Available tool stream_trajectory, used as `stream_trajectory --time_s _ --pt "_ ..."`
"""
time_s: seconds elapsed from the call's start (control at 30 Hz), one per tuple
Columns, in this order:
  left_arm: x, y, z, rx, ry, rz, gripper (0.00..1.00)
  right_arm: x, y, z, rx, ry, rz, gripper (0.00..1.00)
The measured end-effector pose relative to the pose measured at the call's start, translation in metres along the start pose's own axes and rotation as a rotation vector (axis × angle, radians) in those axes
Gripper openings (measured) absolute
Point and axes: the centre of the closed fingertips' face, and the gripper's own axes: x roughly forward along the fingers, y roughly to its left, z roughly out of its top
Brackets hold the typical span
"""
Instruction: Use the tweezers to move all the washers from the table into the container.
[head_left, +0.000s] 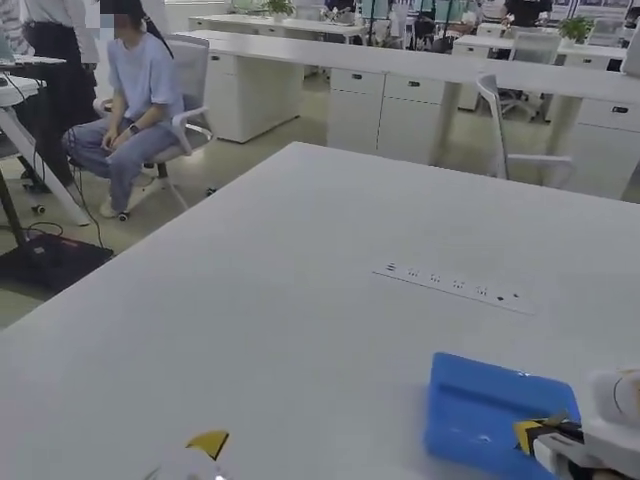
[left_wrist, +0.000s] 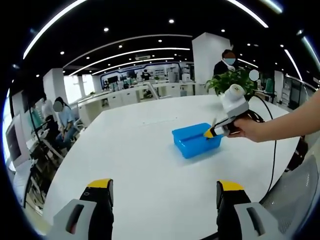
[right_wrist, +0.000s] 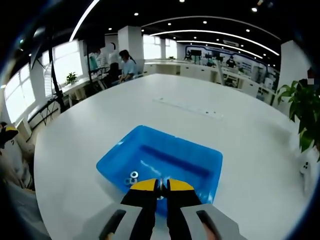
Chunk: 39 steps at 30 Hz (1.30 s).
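The blue container lies just ahead of my right gripper, whose yellow-tipped jaws are pressed together; I cannot make out tweezers between them. A few small metal washers rest on the container's floor near its front left corner. In the left gripper view, my left gripper hovers open over bare tabletop. Farther off sits the container, with a hand holding the right gripper at its right rim. The head view has the container at lower right with the right gripper over its near corner.
The wide white table has a flush socket strip beyond the container. A person sits on a chair off the far left corner. A potted plant stands at the table's right side, with office desks behind.
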Motion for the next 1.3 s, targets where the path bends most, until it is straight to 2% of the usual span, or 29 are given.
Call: stream_trajectory --time_s 0.17,0.23,0.3,0.43,0.53,0.6,0.63,0.67,0.77,0.8,0.87,0.9,0.97,1.03,1.07,1.17,1.23,1.3 --pt "-0.001 0.0 0.0 -0.002 -0.001 0.003 0.87 -0.001 -0.004 0.001 0.013 -0.007 -0.009 0.03" --pt "-0.001 0.001 0.001 0.0 -0.005 0.004 0.87 -0.007 -0.005 0.007 0.039 -0.034 -0.011 0.03" --pt "-0.002 0.002 0.002 0.001 -0.009 0.007 0.87 -0.017 -0.003 0.017 0.028 -0.068 -0.004 0.03" --pt "-0.005 0.004 0.005 -0.001 -0.021 0.01 0.86 -0.041 0.014 0.025 -0.095 -0.08 0.055 0.02" --pt "-0.008 0.003 0.005 0.003 -0.028 0.003 0.83 -0.058 0.026 0.023 -0.206 -0.068 0.076 0.02" --pt "-0.01 0.003 0.005 0.007 -0.034 0.004 0.83 -0.071 0.033 0.017 -0.314 -0.056 0.072 0.02" --pt "-0.011 0.003 0.005 0.007 -0.038 0.006 0.83 -0.076 0.038 0.011 -0.371 -0.042 0.081 0.02" --pt "-0.012 0.004 0.005 0.007 -0.043 0.009 0.83 -0.077 0.04 0.007 -0.383 -0.031 0.093 0.02" --pt "-0.016 0.004 0.005 0.008 -0.051 0.011 0.83 -0.084 0.048 -0.022 -0.466 0.068 0.158 0.02" --pt "-0.017 0.004 0.005 0.008 -0.053 0.012 0.83 -0.085 0.048 -0.028 -0.47 0.091 0.161 0.02" --pt "-0.019 0.005 0.004 0.005 -0.054 0.014 0.83 -0.086 0.053 -0.043 -0.471 0.141 0.207 0.02" --pt "-0.021 0.005 0.003 0.001 -0.054 0.014 0.83 -0.087 0.057 -0.052 -0.472 0.184 0.233 0.02" --pt "-0.022 0.005 0.002 -0.001 -0.055 0.015 0.83 -0.084 0.058 -0.067 -0.527 0.235 0.248 0.02" --pt "-0.024 0.008 0.002 0.001 -0.057 0.024 0.83 -0.082 0.062 -0.074 -0.57 0.258 0.261 0.02" --pt "-0.025 0.009 0.002 0.0 -0.059 0.028 0.83 -0.081 0.068 -0.079 -0.584 0.285 0.283 0.02" --pt "-0.029 0.013 0.002 -0.013 -0.068 0.041 0.83 -0.075 0.075 -0.084 -0.615 0.309 0.303 0.02" --pt "-0.031 0.015 0.002 -0.016 -0.069 0.046 0.83 -0.07 0.082 -0.084 -0.631 0.308 0.329 0.02" --pt "-0.033 0.018 -0.001 -0.026 -0.068 0.056 0.83 -0.065 0.087 -0.082 -0.68 0.316 0.342 0.02"
